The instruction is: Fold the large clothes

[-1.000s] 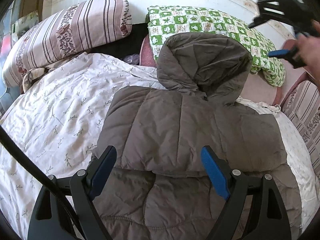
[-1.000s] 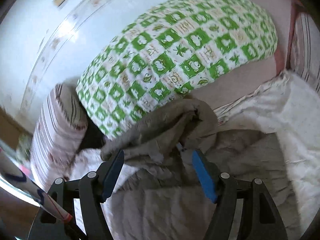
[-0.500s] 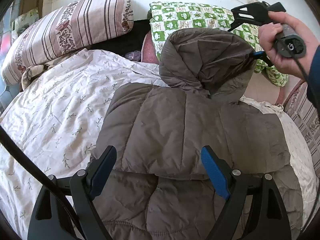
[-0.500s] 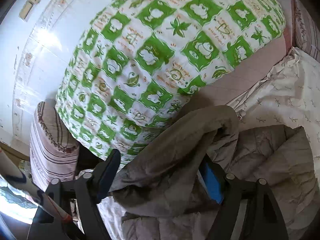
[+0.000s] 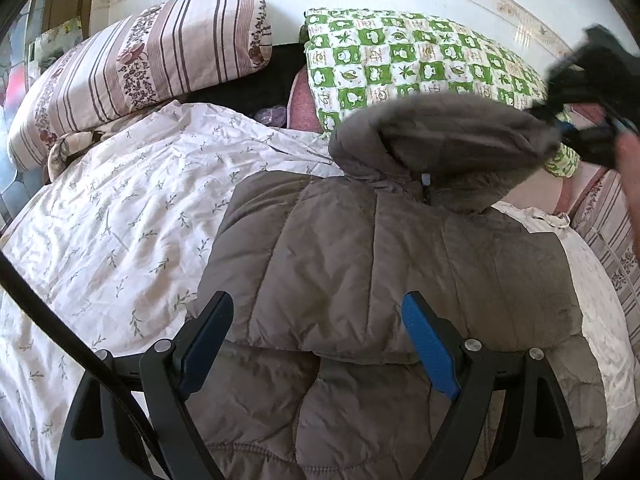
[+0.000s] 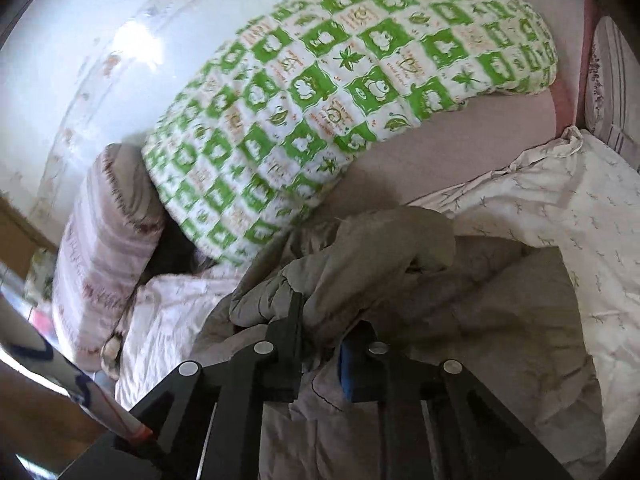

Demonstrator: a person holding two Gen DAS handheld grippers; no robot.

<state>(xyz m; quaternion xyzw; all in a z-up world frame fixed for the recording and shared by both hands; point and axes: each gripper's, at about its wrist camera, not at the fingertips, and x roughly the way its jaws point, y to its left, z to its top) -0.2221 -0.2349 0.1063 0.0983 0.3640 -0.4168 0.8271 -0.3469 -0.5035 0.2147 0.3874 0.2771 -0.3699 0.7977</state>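
Jacket (image 5: 380, 264): I'm seeing matt grey-brown quilted cloth, puffy, stitched in panels.
Hood (image 6: 360, 264): I'm reading the same soft matt padding, bunching between my right gripper's (image 6: 320, 344) pads.
Left gripper (image 5: 316, 332): I'm looking at matt black plastic arms, blue pads, bright metal rivets.
Bedsheet (image 5: 120, 216): it's showing as wrinkled thin printed cloth.
Green checked pillow (image 5: 404, 64): it's looking like printed cotton cloth.
Wall (image 6: 80, 40): it's gleaming glossy white.

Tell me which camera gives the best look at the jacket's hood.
The left wrist view: the whole hood shows there, rising off the grey jacket, its right edge at the right hand-held gripper. The right wrist view shows only a bunched fold of it, pinched in the closed jaws.
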